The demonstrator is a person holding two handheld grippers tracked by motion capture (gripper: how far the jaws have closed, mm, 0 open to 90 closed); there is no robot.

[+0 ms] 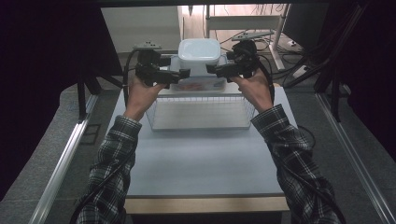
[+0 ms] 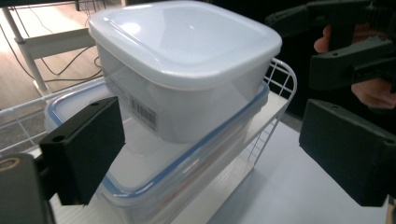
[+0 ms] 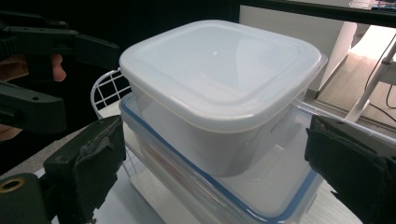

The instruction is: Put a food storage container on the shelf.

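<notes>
A square tub with a white lid (image 1: 199, 50) (image 2: 187, 42) (image 3: 219, 65) stands on a wider, flat clear box with a blue-edged lid (image 1: 219, 83) (image 2: 154, 163) (image 3: 275, 182). Both rest on the far end of a white wire basket (image 1: 201, 100) (image 2: 280, 79) (image 3: 107, 88). My left gripper (image 1: 184, 73) (image 2: 219, 154) is open at the stack's left side, its pads apart from the boxes. On the other side of the stack my right gripper (image 1: 212, 70) (image 3: 215, 172) is open too, touching nothing. Each gripper view looks across the stack to the other hand.
The basket sits on a pale grey table (image 1: 201, 158) with bare surface toward the near edge. Metal rails (image 1: 60, 163) run along both sides of the table. Beyond it are cables (image 1: 289, 70), a white stand's legs and dark curtains.
</notes>
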